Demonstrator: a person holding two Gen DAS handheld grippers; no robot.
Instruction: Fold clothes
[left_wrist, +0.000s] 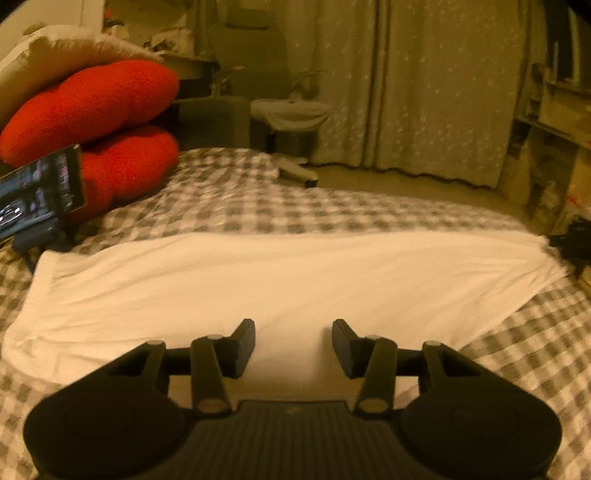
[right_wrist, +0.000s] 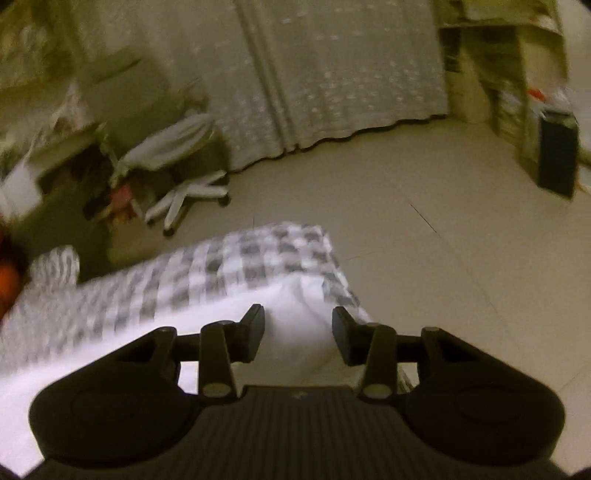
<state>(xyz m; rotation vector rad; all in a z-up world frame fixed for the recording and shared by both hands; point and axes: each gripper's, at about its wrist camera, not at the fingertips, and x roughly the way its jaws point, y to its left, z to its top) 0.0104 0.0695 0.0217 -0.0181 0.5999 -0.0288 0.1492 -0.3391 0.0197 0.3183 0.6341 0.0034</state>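
one white garment (left_wrist: 280, 280) (flat) | left tongs (left_wrist: 293, 341) apart | right tongs (right_wrist: 298, 332) apart

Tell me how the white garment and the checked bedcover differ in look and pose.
The white garment is plain, while the checked bedcover carries a grey-and-white check. The garment lies as a long, narrow band with soft creases; the bedcover spreads wide beneath it, out past the garment on the far and near sides. The garment is on top, the bedcover underneath. Both are cloth lying flat, and neither is gripped: the left gripper and the right gripper are open.
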